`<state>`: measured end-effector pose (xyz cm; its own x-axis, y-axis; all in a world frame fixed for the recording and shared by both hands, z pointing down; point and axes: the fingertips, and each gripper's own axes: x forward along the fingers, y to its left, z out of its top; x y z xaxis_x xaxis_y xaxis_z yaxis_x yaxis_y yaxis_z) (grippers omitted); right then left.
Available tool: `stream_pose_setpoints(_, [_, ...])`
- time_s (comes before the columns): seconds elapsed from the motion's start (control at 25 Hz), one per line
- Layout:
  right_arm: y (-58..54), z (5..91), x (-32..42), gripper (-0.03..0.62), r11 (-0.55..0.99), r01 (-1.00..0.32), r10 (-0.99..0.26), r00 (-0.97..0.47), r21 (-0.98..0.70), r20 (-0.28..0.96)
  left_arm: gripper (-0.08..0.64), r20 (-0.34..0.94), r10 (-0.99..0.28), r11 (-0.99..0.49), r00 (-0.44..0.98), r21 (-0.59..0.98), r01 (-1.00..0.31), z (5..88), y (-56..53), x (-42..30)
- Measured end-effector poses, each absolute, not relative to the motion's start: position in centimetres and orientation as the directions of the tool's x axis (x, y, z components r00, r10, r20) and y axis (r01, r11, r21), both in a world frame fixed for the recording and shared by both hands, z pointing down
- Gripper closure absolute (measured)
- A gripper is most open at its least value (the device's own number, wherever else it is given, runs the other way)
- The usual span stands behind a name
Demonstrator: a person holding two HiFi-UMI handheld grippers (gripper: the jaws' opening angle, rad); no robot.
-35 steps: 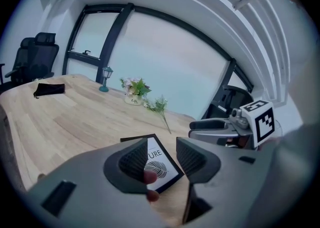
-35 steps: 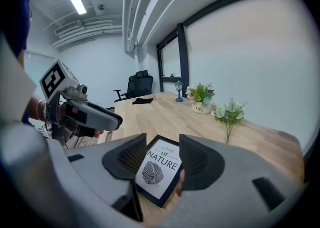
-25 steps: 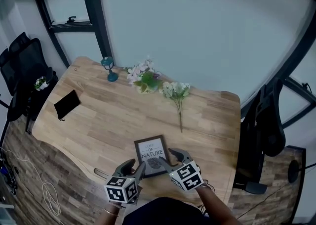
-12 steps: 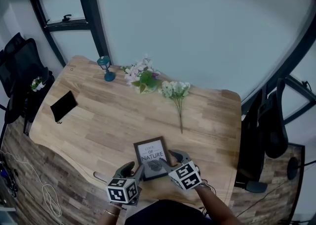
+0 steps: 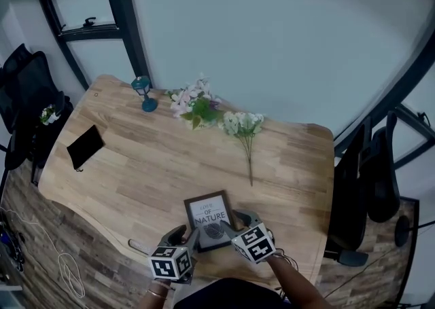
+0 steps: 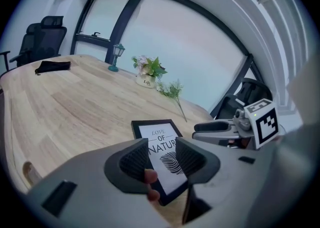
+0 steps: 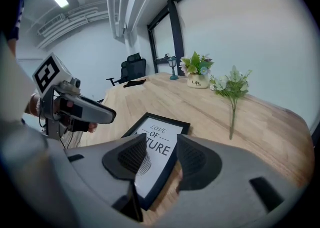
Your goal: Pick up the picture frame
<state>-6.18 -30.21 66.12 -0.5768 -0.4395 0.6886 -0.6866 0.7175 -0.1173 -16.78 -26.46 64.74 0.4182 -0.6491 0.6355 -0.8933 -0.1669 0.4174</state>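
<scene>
A black picture frame [image 5: 209, 219] with a white "Love of Nature" leaf print lies flat on the wooden table [image 5: 136, 165], near its front edge. My left gripper [image 5: 187, 234] is open at the frame's near left corner. In the left gripper view the frame [image 6: 161, 142] shows between the spread pads of the left gripper [image 6: 162, 159], untouched. My right gripper [image 5: 236, 223] is open at the near right corner. In the right gripper view the frame's [image 7: 157, 139] right edge runs between the pads of the right gripper [image 7: 160, 159], with none pressing on it.
At the table's far side stand a teal lantern [image 5: 144, 92] and a potted flower bunch [image 5: 196, 107], with a loose flower sprig [image 5: 245, 131] beside them. A black pouch [image 5: 85, 146] lies at the left. Office chairs [image 5: 27, 97] [image 5: 374, 185] flank the table.
Both grippers have sunk towards the table and closed in on the frame's near corners. The frame has stayed where it lay, and the jaws stand as wide as before.
</scene>
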Motion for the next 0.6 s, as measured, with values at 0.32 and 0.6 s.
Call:
stream_pose_setpoints(0.32, [-30.6,68.1,-5.9,0.407,0.713,-0.690,-0.411,-0.556,-0.125,0.722,0.396,0.657,-0.629,-0.145,0.416,0.427,-0.893,66.4,-26.7,-16.7])
stream_pose_setpoints(0.6, [-30.5,69.8,-5.7,0.407,0.700,-0.699,-0.384,-0.537,-0.142,0.751,0.399,0.682,-0.601,-0.123,0.416,0.436,-0.892,68.0,-26.7,-16.5])
